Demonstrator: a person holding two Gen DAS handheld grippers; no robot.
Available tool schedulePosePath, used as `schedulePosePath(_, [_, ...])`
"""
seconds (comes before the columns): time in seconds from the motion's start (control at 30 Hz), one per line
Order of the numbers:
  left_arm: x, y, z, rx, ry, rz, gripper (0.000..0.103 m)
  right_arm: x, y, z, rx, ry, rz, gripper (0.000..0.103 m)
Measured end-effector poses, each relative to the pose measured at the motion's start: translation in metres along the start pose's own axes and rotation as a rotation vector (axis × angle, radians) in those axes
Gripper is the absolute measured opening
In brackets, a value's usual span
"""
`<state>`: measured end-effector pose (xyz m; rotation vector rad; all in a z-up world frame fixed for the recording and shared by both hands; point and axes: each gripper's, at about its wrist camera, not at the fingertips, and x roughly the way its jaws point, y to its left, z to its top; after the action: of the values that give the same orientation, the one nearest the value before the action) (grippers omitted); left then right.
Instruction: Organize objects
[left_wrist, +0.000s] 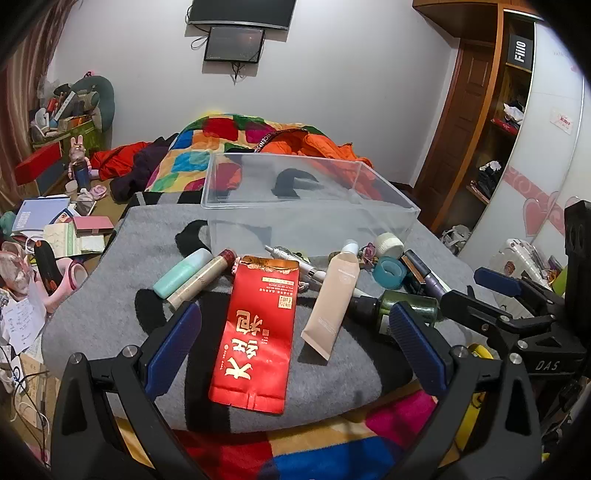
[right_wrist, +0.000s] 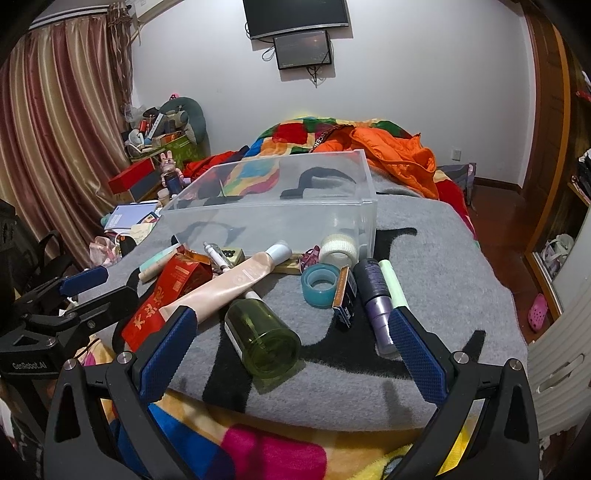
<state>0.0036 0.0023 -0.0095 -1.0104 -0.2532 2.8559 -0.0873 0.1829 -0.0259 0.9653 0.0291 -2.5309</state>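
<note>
In the left wrist view, the left gripper (left_wrist: 291, 339) hung with its jaws spread wide and nothing between the pads, angled down over a grey blanket (left_wrist: 110, 314) on the bed. A red foil pouch (left_wrist: 256, 332) lay straight ahead between the fingers, and a beige tube (left_wrist: 332, 299) lay just beside it at about two o'clock. At eleven o'clock from the pouch lay a mint bottle (left_wrist: 183, 273) touching a slim cream bottle (left_wrist: 201, 278). The clear plastic bin (left_wrist: 388, 225) stood at twelve o'clock, beyond the whole row of items, and appeared empty.

In the right wrist view, the right gripper (right_wrist: 291, 339) was likewise spread, gripping nothing. A green glass bottle (right_wrist: 264, 338) lay on its side directly ahead between its fingers. At one o'clock lay a blue tape roll (right_wrist: 319, 286), a dark small box (right_wrist: 345, 295) and a purple spray can (right_wrist: 376, 302). A white tape roll (right_wrist: 338, 247) sat against the bin's front wall, outside it as far as could be told.

Judged from this, the sorting had not begun: every item was loose on the blanket and all of them remained to be put in the bin.
</note>
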Motion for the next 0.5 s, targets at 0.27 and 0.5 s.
schedulePosePath(0.27, [0.0001, -0.003, -0.0017, 0.011, -0.002, -0.004, 0.103, -0.0007, 0.0001, -0.0001, 0.001, -0.001, 0.002, 0.103])
schedulePosePath(0.5, [0.0016, -0.0033, -0.0026, 0.011, 0.005, -0.017, 0.103, -0.0006, -0.0028, 0.0004, 0.009, 0.0, 0.003, 0.103])
